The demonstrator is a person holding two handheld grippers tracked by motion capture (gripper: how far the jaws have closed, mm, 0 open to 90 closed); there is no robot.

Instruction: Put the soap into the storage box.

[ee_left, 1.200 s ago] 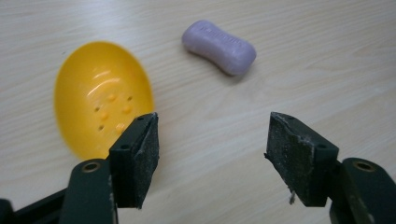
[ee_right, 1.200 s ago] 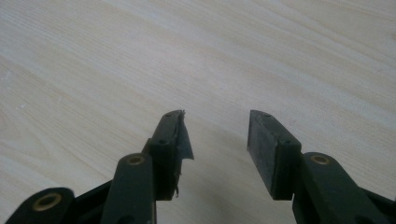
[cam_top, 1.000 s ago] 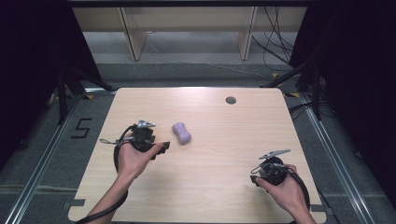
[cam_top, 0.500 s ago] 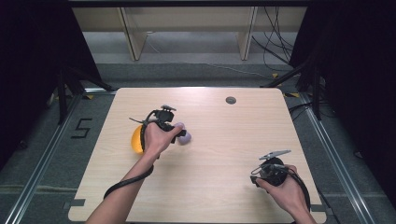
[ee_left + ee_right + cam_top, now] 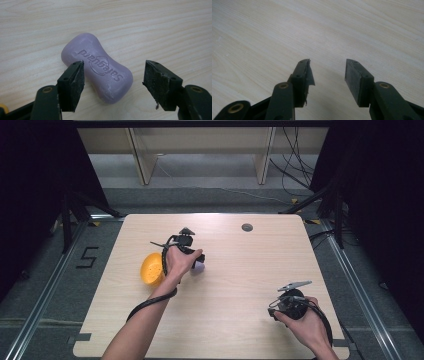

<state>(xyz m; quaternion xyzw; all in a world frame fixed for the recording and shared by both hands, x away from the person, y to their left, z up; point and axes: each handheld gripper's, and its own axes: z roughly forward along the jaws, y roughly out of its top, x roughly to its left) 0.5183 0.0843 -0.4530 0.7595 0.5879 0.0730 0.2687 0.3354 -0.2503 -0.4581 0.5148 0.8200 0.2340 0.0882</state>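
The waisted lilac bar of soap (image 5: pixel 97 78) is being straddled by the left gripper (image 5: pixel 113 83) — jaws just widened, pads clear. It is likely being found hard and slick — best pinched at its narrow waist.

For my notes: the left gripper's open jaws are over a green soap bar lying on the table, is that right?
Not quite: the soap is purple, not green, as the left gripper view shows. The left gripper does hang open-jawed over it on the table.

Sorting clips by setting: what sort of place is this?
Probably a lab recording bay: a bare wooden table on marked flooring, dark curtains at both sides, loose cables behind.
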